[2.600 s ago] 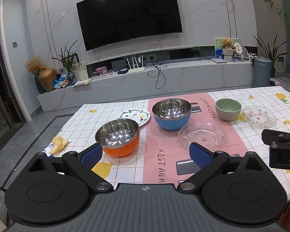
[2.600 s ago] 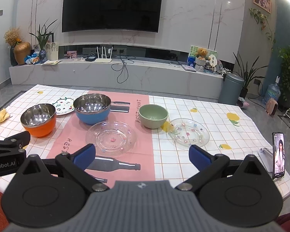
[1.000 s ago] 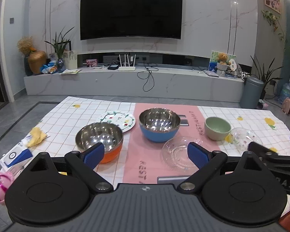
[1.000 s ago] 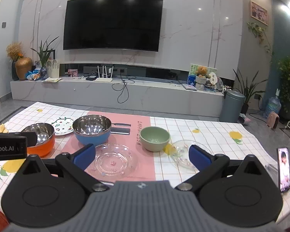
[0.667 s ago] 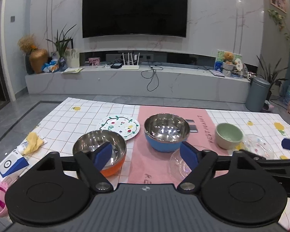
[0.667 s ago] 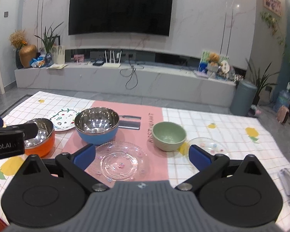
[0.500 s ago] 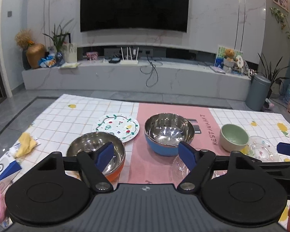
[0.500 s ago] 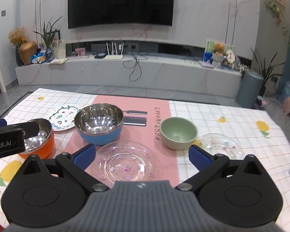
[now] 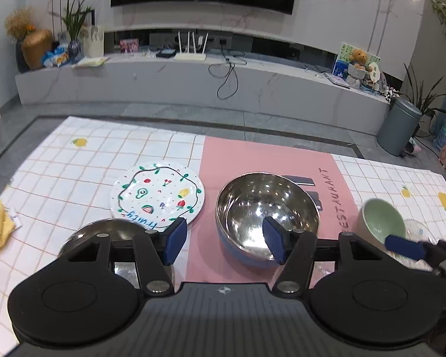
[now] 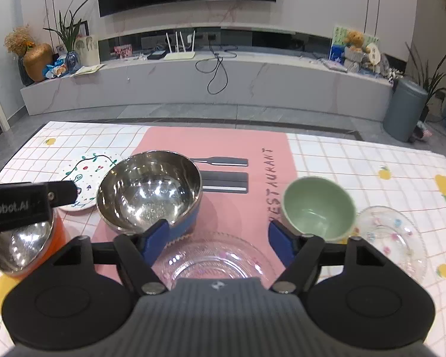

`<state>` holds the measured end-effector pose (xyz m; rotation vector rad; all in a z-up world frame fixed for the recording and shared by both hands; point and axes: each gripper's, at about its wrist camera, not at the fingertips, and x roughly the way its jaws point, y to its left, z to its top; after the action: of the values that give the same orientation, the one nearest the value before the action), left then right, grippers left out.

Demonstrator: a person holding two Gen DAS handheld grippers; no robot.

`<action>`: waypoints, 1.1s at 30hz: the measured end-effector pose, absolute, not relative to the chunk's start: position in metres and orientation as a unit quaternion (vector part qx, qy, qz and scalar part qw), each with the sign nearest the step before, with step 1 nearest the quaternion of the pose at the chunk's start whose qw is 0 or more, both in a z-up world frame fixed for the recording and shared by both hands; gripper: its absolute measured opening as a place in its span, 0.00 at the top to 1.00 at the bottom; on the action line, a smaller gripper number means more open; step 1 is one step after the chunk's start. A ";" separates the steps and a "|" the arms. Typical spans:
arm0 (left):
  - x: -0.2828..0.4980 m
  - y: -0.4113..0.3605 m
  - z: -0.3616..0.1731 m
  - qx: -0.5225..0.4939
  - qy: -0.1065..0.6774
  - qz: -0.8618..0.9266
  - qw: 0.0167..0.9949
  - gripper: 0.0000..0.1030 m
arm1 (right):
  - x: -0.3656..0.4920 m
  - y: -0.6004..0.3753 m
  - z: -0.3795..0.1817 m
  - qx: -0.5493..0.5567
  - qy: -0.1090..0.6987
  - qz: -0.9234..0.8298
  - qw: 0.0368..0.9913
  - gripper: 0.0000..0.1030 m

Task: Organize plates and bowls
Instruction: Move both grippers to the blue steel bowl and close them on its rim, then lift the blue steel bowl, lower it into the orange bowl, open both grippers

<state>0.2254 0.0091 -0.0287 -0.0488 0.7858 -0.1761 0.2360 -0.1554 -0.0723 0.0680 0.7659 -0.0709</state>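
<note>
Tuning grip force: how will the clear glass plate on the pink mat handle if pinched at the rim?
The clear glass plate looks rigid, thin and probably brittle, so squeeze gently. Its glossy surface may slip between the pads. The scalloped rim lies low on the pink mat, so getting a pad under it looks hard; it may slide first.

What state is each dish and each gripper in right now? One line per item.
Blue steel bowl: upright, empty.
Orange steel bowl: upright, empty.
Green bowl: upright, empty.
Painted plate: flat, bare.
Left gripper: open, just closing.
Right gripper: open, just closing.
</note>
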 end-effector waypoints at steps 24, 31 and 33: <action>0.288 0.002 -0.081 -0.086 0.466 -0.066 0.878 0.89 | 0.319 -0.166 -0.123 0.191 0.452 -0.004 0.871 0.81; 0.274 0.002 -0.064 -0.086 0.447 -0.070 0.888 0.91 | 0.311 -0.168 -0.113 0.194 0.446 -0.009 0.874 0.84; 0.265 0.004 -0.052 -0.087 0.439 -0.073 0.891 0.91 | 0.303 -0.168 -0.104 0.191 0.439 -0.009 0.878 0.85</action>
<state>0.2650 0.0042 -0.0519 -0.1813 0.9115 -0.1513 0.3031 -0.1680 -0.1038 0.3977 0.9154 -0.0184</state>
